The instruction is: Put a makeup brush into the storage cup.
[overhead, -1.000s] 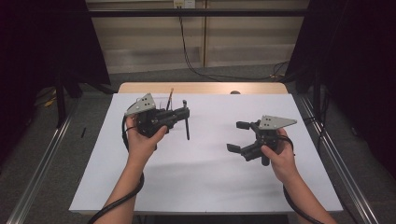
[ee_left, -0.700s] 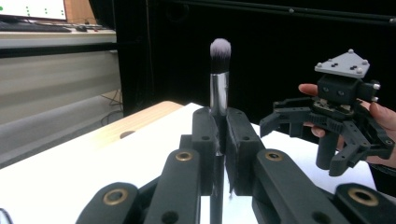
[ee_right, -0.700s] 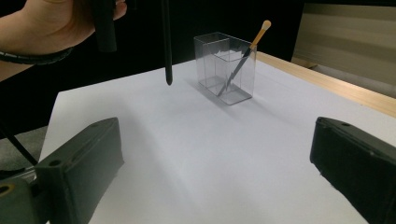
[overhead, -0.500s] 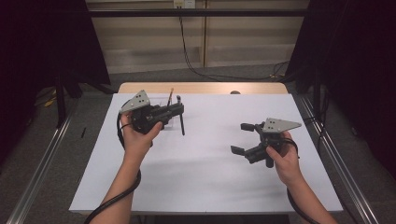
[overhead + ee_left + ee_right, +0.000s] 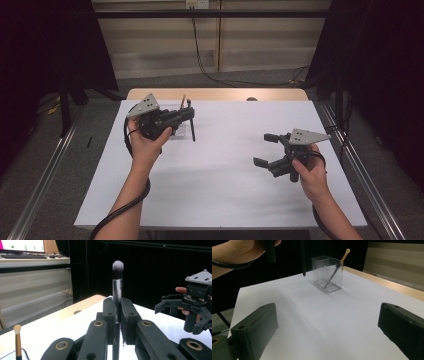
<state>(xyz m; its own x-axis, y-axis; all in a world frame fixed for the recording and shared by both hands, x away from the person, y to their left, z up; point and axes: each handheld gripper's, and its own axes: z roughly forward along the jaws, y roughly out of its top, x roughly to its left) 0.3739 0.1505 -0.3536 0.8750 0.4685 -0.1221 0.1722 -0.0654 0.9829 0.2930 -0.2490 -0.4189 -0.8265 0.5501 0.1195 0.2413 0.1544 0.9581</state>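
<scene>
Left gripper [image 5: 189,112]: jaws clamped on the makeup brush [image 5: 117,275], the pads pressing the handle from both sides.
Makeup brush: upright between the left jaws in the left gripper view, silver ferrule and grey-tipped bristles standing above the jaw tips, dark handle running down below them; in the high view the handle hangs past the jaws toward the table.
Right gripper [image 5: 266,149]: jaws wide apart, nothing between them; bare white table [image 5: 317,322] shows in the gap.
Clear holder [image 5: 327,273]: a two-compartment transparent box standing on the table, ahead of the right jaws and well apart from them; just beside and below the left jaws in the high view.
Small brush [image 5: 337,267]: leaning in the holder, pale tip up and past the rim; which compartment cannot be told for certain.
Spacing of grippers: well apart, left near the far edge of the white sheet, right nearer the person's side.
Hands: one on each gripper body, forearms entering from the near edge.
</scene>
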